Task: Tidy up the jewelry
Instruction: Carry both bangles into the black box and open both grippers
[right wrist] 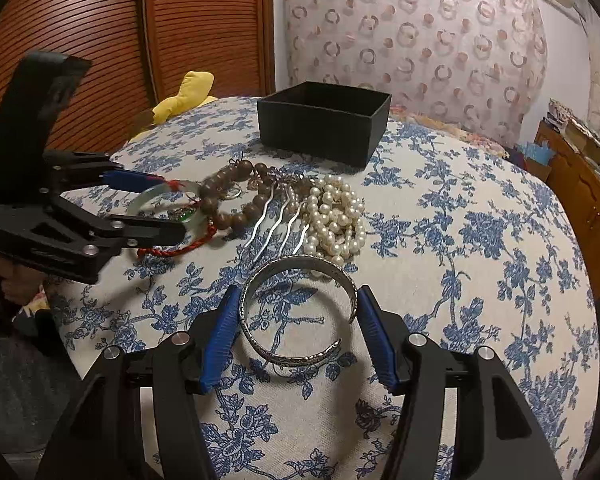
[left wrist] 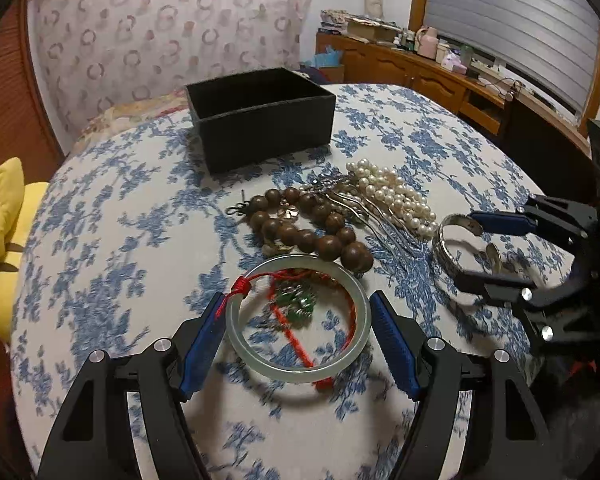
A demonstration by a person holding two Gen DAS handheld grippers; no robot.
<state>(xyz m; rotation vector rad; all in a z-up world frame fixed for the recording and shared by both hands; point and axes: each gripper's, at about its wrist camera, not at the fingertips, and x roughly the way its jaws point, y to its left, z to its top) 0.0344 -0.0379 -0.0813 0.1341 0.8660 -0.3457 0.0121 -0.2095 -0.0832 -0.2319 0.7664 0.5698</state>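
Note:
A pale green jade bangle (left wrist: 244, 344) lies on the floral cloth between the fingers of my left gripper (left wrist: 298, 300), which is open around it. A red cord with a green pendant (left wrist: 296, 304) lies inside the bangle. My right gripper (right wrist: 296, 292) is open around a silver cuff bracelet (right wrist: 256, 292). A brown wooden bead bracelet (left wrist: 320, 236), a silver hair comb (left wrist: 364, 208) and a pearl necklace (left wrist: 396, 196) lie between the grippers and the black box (left wrist: 260, 120). The box stands open at the far side. I cannot tell whether the pads touch the bangle or the cuff.
The table has a blue floral cloth (left wrist: 100, 240). A yellow plush toy (left wrist: 8, 216) sits past its left edge. A wooden sideboard with clutter (left wrist: 420, 64) stands at the far right. A patterned curtain (left wrist: 160, 32) hangs behind.

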